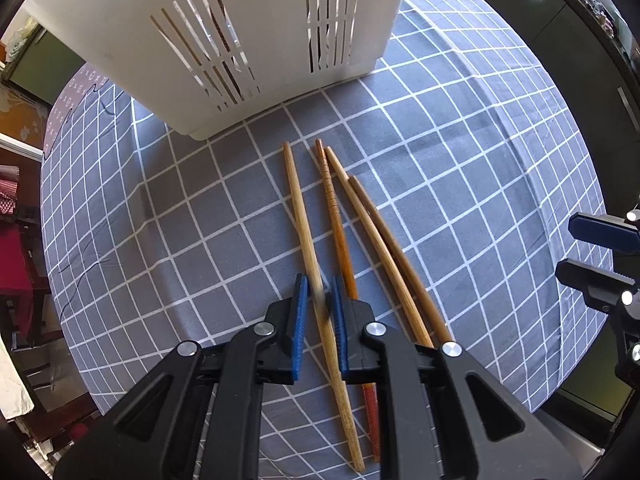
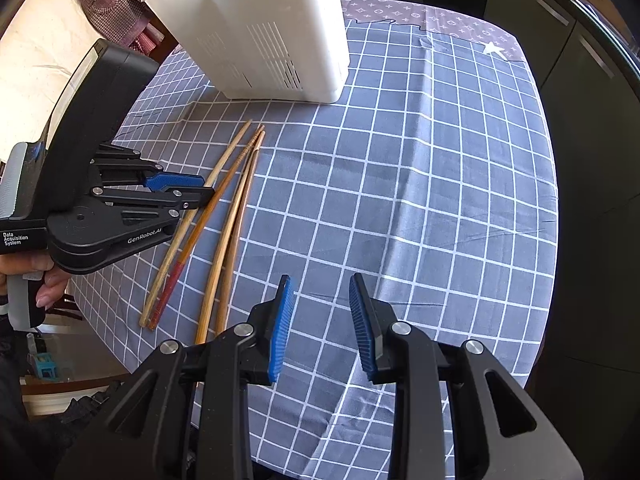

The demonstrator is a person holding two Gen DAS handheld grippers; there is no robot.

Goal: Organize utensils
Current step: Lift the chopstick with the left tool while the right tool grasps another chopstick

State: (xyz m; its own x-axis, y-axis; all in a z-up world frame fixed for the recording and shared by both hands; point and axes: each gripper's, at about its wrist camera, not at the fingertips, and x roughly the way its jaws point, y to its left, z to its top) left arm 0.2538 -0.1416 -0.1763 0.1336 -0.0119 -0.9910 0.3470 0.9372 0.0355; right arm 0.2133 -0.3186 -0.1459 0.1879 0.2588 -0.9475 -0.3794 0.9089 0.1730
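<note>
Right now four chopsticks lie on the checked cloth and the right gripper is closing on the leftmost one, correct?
Not quite: the left gripper is closing on the leftmost chopstick, as the left wrist view shows. The right gripper is open above the checked cloth.

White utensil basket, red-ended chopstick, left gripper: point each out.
white utensil basket (image 2: 276,32), right wrist view, side wall.
red-ended chopstick (image 2: 170,282), right wrist view, red end.
left gripper (image 1: 320,300), left wrist view, between its fingers.

Black grippers, 2 blue ribbed pads each, silver screws.
</note>
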